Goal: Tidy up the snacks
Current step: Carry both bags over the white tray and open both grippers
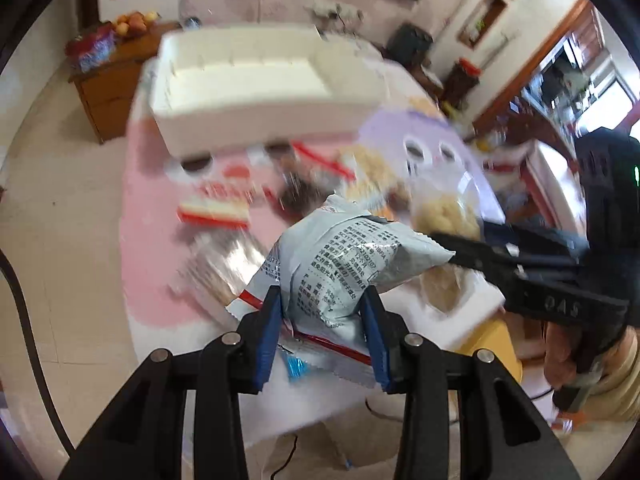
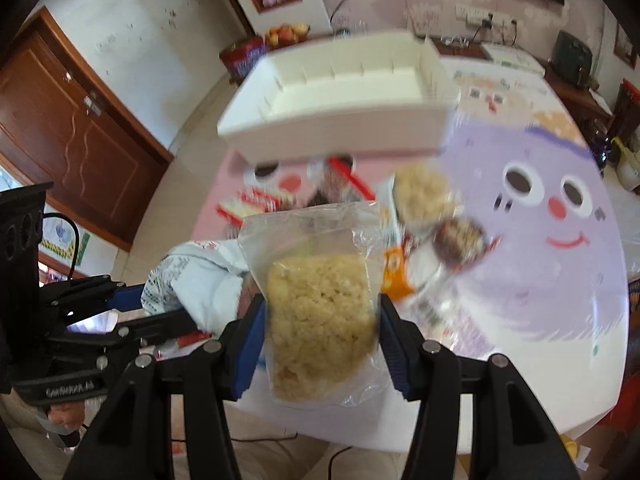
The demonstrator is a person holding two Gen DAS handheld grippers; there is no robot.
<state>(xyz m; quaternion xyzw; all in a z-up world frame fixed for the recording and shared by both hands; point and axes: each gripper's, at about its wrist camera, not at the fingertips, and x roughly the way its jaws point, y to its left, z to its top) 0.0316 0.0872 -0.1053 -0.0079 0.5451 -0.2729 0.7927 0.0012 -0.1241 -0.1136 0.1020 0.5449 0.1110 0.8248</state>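
My left gripper (image 1: 325, 312) is shut on a grey-white printed snack packet (image 1: 340, 256) and holds it above the table; the packet also shows in the right wrist view (image 2: 188, 284). My right gripper (image 2: 320, 320) is shut on a clear bag of yellow puffed-rice cake (image 2: 320, 312), lifted off the table; the bag also shows in the left wrist view (image 1: 448, 212). A white divided organizer box (image 1: 256, 88) stands at the far side of the table, empty as far as I can see, also in the right wrist view (image 2: 344, 100).
Several loose snacks lie on the pink and purple cartoon tablecloth (image 2: 540, 264): a red-striped pack (image 1: 216, 208), a round rice cake (image 2: 424, 192), a dark round snack (image 2: 460, 240) and an orange packet (image 2: 394, 272). A wooden cabinet with fruit (image 1: 120, 60) stands beyond the table.
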